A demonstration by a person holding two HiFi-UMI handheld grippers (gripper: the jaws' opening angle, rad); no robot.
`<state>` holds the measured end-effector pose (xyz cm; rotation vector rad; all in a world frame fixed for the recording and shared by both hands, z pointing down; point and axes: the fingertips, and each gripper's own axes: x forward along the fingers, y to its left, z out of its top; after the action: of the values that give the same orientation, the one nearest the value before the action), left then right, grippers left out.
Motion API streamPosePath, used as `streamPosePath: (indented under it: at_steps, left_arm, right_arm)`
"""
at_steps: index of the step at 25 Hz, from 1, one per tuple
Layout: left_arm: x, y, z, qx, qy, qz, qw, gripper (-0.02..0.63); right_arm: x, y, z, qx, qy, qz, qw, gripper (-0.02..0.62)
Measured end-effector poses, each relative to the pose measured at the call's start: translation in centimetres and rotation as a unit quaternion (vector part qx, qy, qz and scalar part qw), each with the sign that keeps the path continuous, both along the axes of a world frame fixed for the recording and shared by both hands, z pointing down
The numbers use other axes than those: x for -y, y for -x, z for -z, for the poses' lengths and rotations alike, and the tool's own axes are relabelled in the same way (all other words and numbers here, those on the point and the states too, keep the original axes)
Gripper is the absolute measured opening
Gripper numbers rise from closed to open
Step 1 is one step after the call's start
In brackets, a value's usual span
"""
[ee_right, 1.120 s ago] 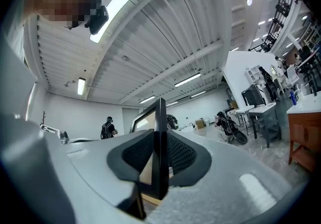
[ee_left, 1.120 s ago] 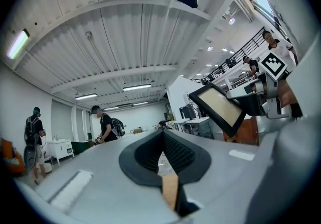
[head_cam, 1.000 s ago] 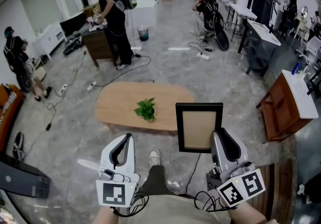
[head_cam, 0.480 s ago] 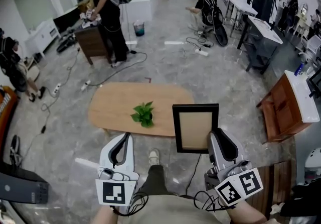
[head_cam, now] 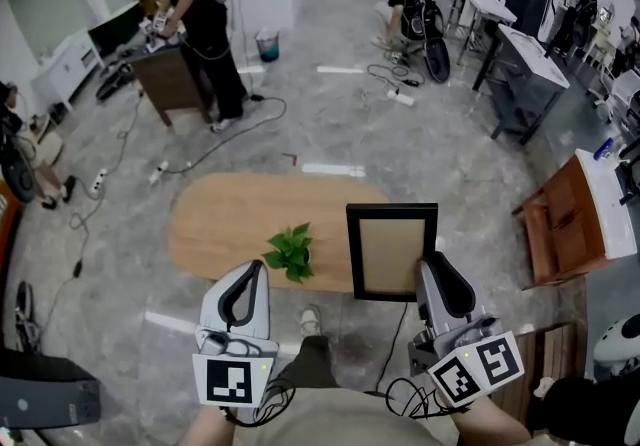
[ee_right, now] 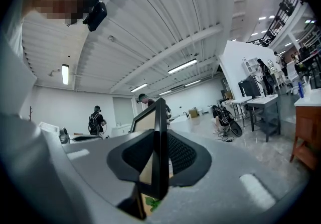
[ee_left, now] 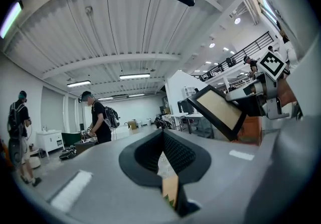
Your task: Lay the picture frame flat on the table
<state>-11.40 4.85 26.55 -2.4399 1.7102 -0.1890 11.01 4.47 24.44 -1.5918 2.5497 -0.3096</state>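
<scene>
A black picture frame (head_cam: 392, 251) with a tan centre hangs upright in the air over the near right end of the oval wooden table (head_cam: 230, 219). My right gripper (head_cam: 432, 266) is shut on the frame's right edge. In the right gripper view the frame (ee_right: 159, 132) stands edge-on between the jaws of the right gripper (ee_right: 159, 140). My left gripper (head_cam: 250, 272) is shut and holds nothing, low at the table's near edge. The left gripper view shows its own jaws closed (ee_left: 163, 140), with the tilted frame (ee_left: 220, 111) off to the right.
A small green plant (head_cam: 290, 252) sits on the table beside the frame. A wooden cabinet (head_cam: 565, 224) stands at the right. Cables and a white strip (head_cam: 335, 170) lie on the floor beyond the table. A person (head_cam: 200, 14) stands at a dark desk, back left.
The table and plant have come nearer and lower in the head view. The frame stays upright in the right gripper. The left gripper stays shut and empty.
</scene>
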Motion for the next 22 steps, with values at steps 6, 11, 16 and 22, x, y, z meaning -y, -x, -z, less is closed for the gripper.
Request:
streamPosePath:
  at_steps: [6, 11, 16, 22]
  left_arm:
    - [7.3, 1.5, 0.2, -0.005, 0.012, -0.019, 0.9997, 0.02]
    - [12.6, 2.7, 0.0, 0.001, 0.013, -0.039, 0.9992, 0.02]
    - [16.3, 3.6, -0.3, -0.002, 0.023, -0.051, 0.9984, 0.02]
    - [18.6, 3.6, -0.6, -0.004, 0.029, -0.055, 0.9981, 0.02]
  right_arm:
    - [6.7, 2.4, 0.5, -0.007, 0.01, -0.011, 1.0, 0.081]
    - [11.5, 3.8, 0.5, -0.009, 0.015, -0.027, 0.999, 0.081]
    - [14.7, 4.7, 0.4, -0.013, 0.022, -0.041, 0.999, 0.081]
    - [17.0, 4.5, 0.5, -0.015, 0.026, -0.047, 0.998, 0.081]
